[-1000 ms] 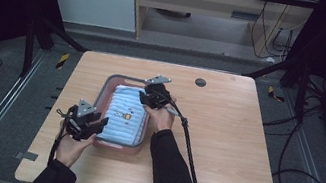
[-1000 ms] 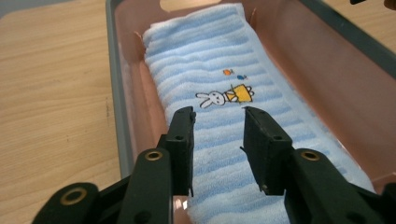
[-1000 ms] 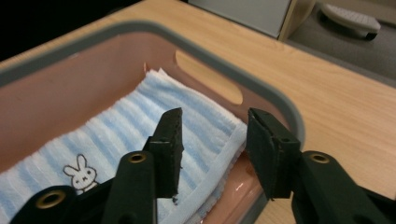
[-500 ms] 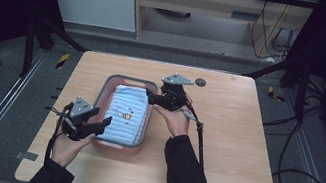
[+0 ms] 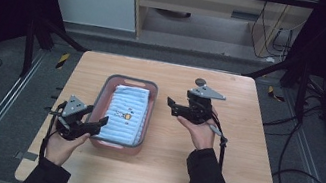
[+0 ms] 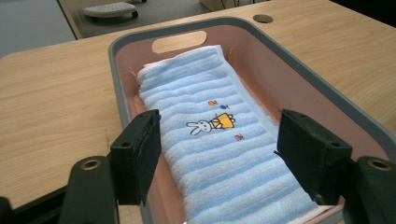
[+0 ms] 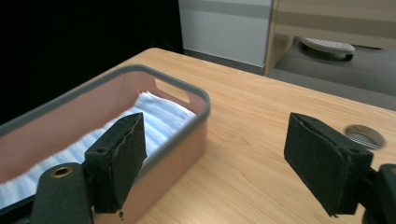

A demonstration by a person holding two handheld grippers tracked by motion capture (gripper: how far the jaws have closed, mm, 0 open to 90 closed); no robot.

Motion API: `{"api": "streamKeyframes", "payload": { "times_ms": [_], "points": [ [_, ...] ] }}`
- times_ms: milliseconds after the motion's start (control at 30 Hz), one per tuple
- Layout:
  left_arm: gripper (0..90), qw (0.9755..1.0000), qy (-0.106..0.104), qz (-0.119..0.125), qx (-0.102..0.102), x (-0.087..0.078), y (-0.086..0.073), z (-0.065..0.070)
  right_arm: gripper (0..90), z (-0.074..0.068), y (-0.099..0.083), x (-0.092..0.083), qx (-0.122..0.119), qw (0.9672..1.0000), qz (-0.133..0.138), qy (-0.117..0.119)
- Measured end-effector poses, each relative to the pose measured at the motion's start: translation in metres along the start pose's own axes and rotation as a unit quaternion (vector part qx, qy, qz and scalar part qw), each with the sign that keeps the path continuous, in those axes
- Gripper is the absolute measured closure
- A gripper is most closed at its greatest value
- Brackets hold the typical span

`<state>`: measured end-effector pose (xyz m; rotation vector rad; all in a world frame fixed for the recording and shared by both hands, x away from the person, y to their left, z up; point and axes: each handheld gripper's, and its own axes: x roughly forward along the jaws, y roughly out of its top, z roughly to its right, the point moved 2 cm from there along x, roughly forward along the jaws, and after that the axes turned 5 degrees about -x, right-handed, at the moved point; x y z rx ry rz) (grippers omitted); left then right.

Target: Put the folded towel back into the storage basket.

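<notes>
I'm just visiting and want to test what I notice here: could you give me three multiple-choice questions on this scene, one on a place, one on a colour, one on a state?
1. Where does the folded towel lie?
A. On the bare table
B. Inside the basin
C. On the floor

2. What colour are the towel's stripes?
A. Blue and white
B. Red and black
C. Green and yellow

3. How do the jaws of the right gripper stand?
A. Shut on the towel
B. Shut on the basin rim
C. Open, holding nothing

Answers: 1 B, the pink walls surround the towel; 2 A, pale blue bands show in the left gripper view; 3 C, only table shows between them in the right gripper view.
</notes>
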<state>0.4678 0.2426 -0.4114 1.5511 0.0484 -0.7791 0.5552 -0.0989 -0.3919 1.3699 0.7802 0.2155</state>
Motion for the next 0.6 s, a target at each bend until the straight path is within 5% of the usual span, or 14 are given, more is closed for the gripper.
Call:
{"api": "streamKeyframes", "payload": {
  "times_ms": [600],
  "points": [
    [28.2, 0.9997, 0.024, 0.005, -0.001, -0.008, -0.007, -0.022, 20.3, 0.029, -0.053, -0.059, -0.006, 0.9984, -0.028, -0.048]
  ]
}}
